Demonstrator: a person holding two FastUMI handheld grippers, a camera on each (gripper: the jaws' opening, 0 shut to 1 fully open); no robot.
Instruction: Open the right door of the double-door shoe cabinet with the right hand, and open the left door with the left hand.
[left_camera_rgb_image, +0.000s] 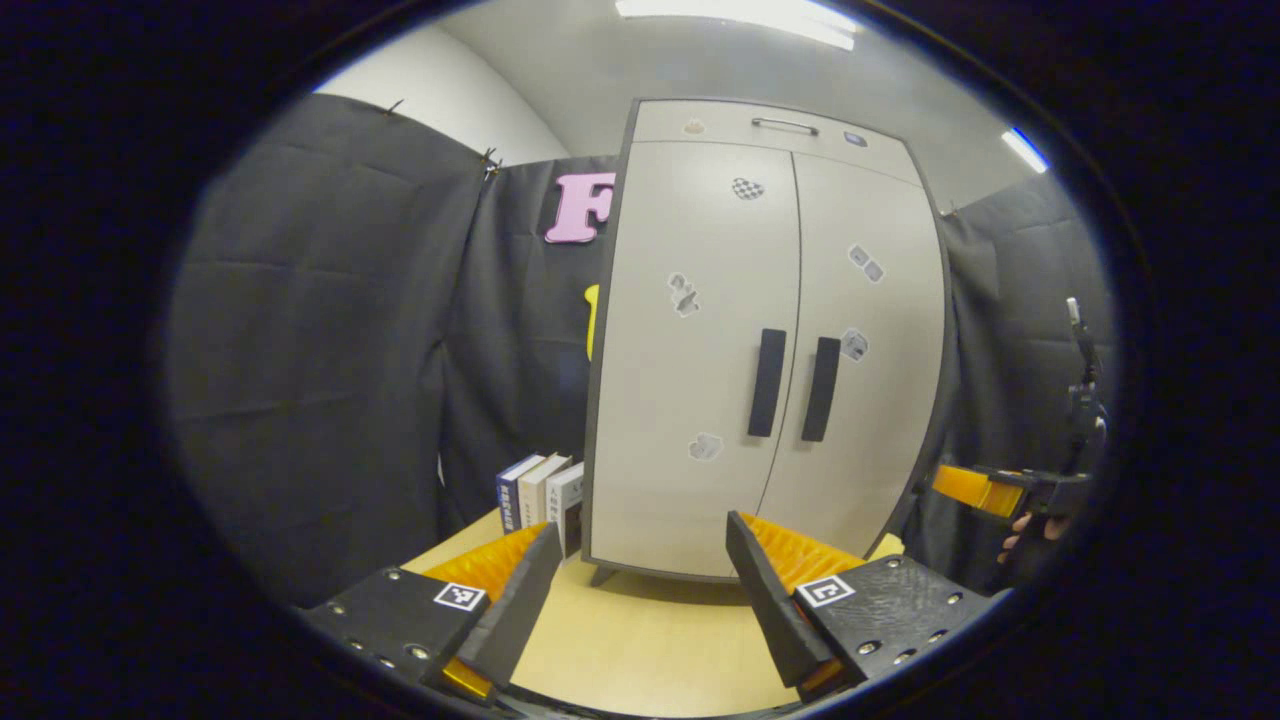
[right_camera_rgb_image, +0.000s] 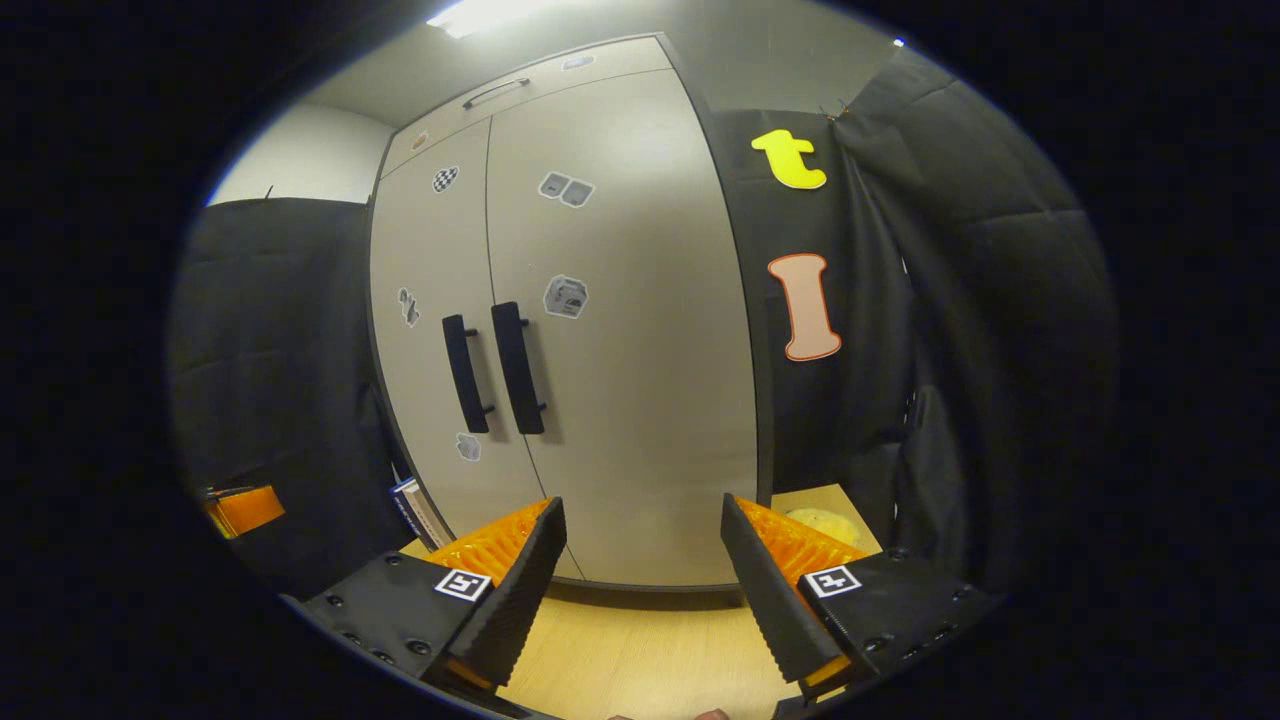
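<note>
Cabinet doors both shut, so the first step is the reach with the right gripper (right_camera_rgb_image: 640, 590) — fingers spread wide, gripping nothing, facing the right door (right_camera_rgb_image: 620, 330) with its handle (right_camera_rgb_image: 517, 368) ahead and up to the left. Best to rise and swing left, straddle the bar, then pull along the hinge arc. The left gripper (left_camera_rgb_image: 640, 590) waits likewise apart, its left door (left_camera_rgb_image: 690, 350) handle (left_camera_rgb_image: 767, 383) ahead and above. Clearance behind the bars looks slim, though I can't be sure.
</note>
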